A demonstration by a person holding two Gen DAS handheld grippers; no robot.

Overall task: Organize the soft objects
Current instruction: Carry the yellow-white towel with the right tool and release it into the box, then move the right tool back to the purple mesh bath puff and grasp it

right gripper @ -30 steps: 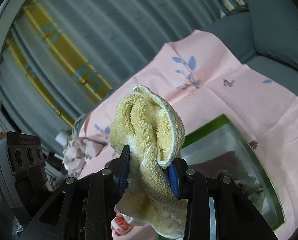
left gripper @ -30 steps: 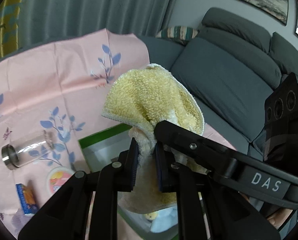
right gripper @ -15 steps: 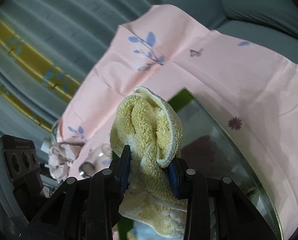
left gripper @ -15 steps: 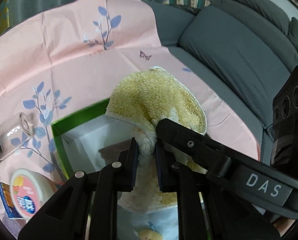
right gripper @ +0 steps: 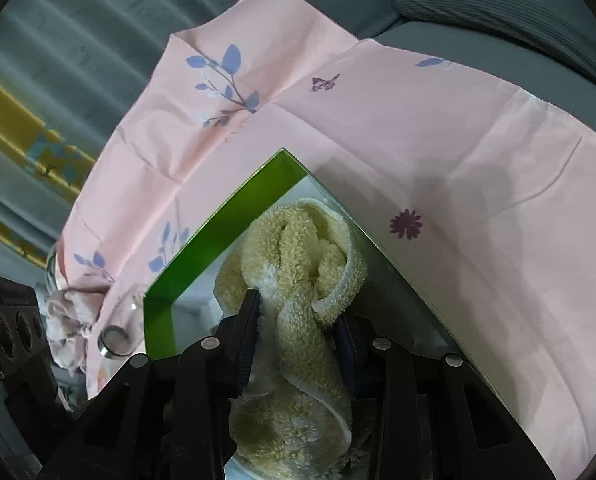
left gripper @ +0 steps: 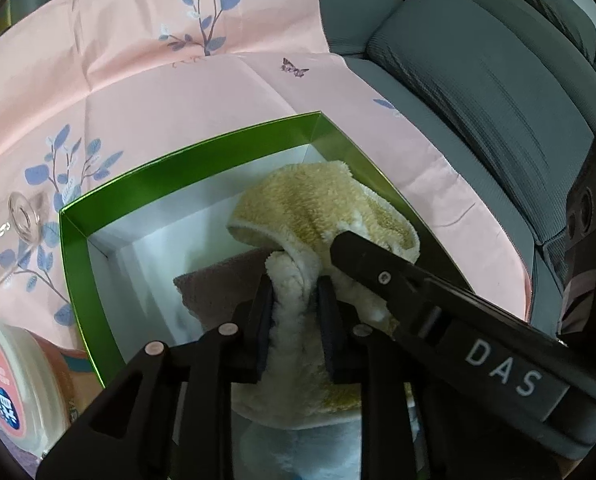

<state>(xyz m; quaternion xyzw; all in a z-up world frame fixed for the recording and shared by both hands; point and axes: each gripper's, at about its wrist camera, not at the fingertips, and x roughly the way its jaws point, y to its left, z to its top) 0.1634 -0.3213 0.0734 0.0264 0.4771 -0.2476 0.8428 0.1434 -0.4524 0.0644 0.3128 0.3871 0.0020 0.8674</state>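
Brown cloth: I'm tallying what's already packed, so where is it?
Left wrist view: the brown cloth lies inside the green box, left of the yellow towel.

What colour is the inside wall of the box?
Shiny green on the box walls, with a white bottom. The left wrist view shows it best.

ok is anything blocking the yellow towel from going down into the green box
Nothing visible blocks it. The left gripper and right gripper both clamp the yellow towel right over the open green box. A brown cloth already lies on the box floor, but it is flat and soft, so the towel can settle on it.
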